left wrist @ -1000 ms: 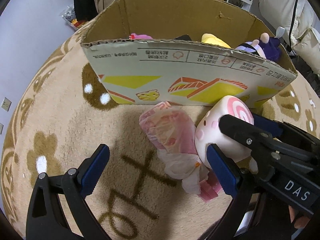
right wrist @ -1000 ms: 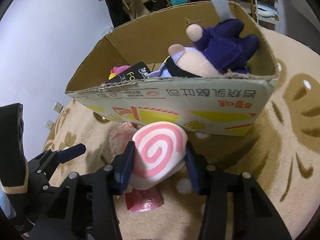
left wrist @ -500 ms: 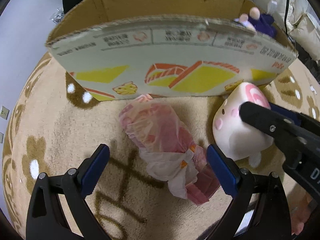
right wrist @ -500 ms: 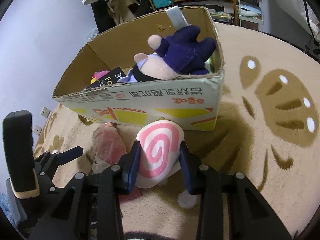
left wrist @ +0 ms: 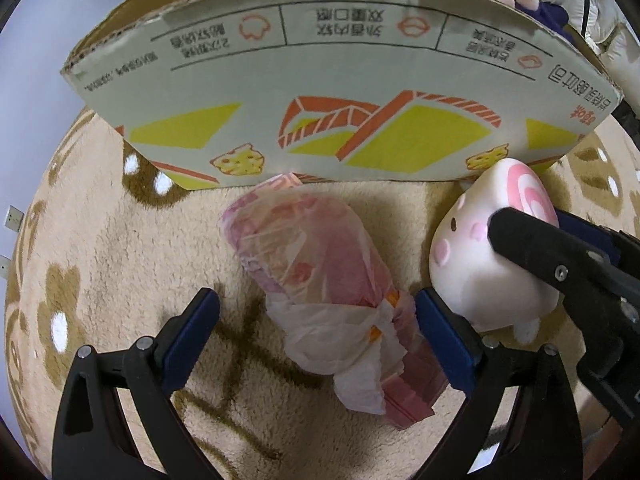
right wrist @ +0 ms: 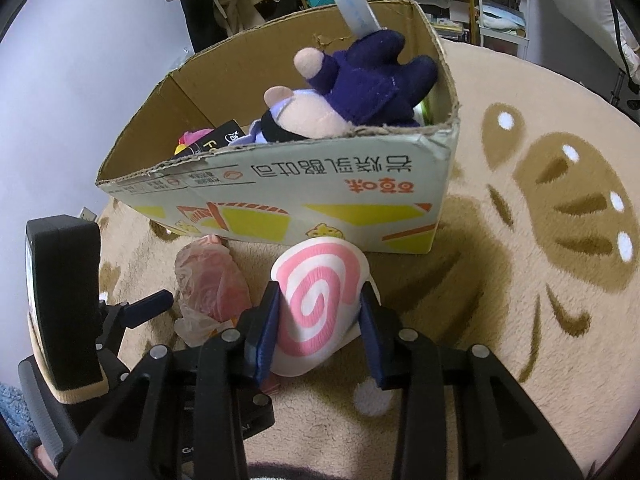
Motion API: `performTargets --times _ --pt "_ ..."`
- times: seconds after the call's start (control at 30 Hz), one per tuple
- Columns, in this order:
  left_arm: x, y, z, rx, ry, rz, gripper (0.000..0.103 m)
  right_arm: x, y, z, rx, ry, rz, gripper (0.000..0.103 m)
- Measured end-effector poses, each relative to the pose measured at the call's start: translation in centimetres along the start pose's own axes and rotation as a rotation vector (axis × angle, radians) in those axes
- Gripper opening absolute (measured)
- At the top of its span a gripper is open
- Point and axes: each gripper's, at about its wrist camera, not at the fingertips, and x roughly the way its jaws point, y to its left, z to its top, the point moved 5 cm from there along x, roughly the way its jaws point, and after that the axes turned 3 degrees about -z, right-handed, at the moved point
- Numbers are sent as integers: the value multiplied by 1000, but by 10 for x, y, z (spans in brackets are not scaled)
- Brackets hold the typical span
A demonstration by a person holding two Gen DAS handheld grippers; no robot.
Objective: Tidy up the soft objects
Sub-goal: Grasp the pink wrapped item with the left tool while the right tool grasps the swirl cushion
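Right gripper (right wrist: 320, 316) clamps the swirl plush (right wrist: 316, 304) between both jaws, just short of the box (right wrist: 320, 200). Left gripper (left wrist: 316, 332) jaws wide open, straddling the pink bag (left wrist: 316, 272) (bag on the rug (left wrist: 120, 260), nearer the right jaw).

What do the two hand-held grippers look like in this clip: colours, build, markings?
Both are black plastic frames with silver screws at the joints. The left hand-held gripper and the right hand-held gripper each carry two flat blue finger pads. No cables or sleeves show. The right view shows faint, unreadable lettering low on the frame.
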Motion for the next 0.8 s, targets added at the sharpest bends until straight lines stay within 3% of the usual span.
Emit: performTargets --times 0.23,0.5,0.8 --pt "3 -1 -7 14 18 -9 80 2 1 0 -7 1 -6 40" --pt "-7 -7 -19 45 33 -17 51 3 1 -2 -11 1 -9 40" --pt "-23 -6 -32 41 30 -3 29 -3 1 -5 -15 -23 -6 40"
